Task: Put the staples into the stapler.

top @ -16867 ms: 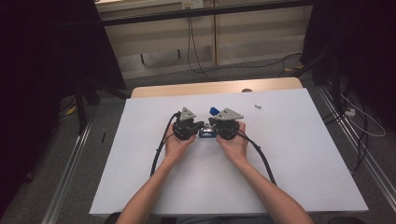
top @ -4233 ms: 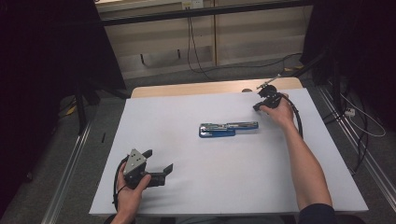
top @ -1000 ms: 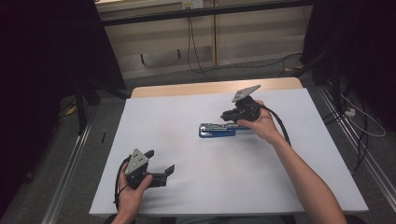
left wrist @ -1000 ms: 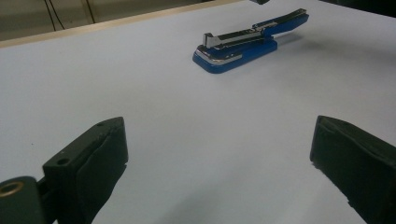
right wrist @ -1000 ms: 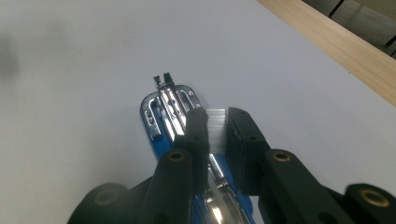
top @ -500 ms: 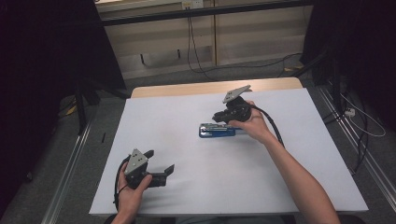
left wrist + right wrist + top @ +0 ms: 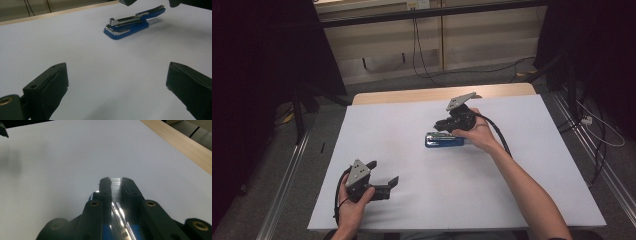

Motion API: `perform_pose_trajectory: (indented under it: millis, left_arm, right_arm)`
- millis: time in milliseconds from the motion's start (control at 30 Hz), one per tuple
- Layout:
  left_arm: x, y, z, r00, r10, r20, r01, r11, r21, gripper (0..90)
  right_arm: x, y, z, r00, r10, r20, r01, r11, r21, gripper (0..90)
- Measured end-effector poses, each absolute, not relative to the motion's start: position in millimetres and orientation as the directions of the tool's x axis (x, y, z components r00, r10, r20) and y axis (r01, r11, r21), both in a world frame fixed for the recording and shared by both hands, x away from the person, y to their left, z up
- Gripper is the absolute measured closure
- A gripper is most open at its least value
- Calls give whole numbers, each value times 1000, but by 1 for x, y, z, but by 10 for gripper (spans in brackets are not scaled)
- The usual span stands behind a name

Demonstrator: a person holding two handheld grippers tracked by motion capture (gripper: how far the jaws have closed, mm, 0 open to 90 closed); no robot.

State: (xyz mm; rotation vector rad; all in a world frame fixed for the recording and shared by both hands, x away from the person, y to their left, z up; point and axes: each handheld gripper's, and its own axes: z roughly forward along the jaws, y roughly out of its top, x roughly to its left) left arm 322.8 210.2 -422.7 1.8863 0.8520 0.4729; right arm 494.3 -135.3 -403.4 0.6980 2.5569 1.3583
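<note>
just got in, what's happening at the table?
A person works two handheld grippers at a white table. The right gripper holds a strip of silver staples between its jaws, above the open blue-and-chrome stapler. The left gripper rests open at the near left, apart from the stapler.

A white sheet (image 7: 412, 150) covered the desk (image 7: 412, 95) (its pale wooden edge showed along the far side). Black cables (image 7: 422, 50) hung down the beige wall panel (image 7: 382, 45) behind, trailing onto the grey floor (image 7: 277, 175).
</note>
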Motion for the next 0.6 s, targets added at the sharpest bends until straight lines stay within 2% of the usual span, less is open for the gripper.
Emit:
perform_pose_trajectory:
  millis: [167,600]
  left_arm:
    - [323,210,-423,680,732,-42,353,-277,894,43]
    - [323,210,-423,681,731,-40,354,-281,892,43]
  right_arm:
    - [497,-131,-403,-891,445,89,315,464,828,789]
    - [505,-125,-412,-932,361,35,236,528,816,790]
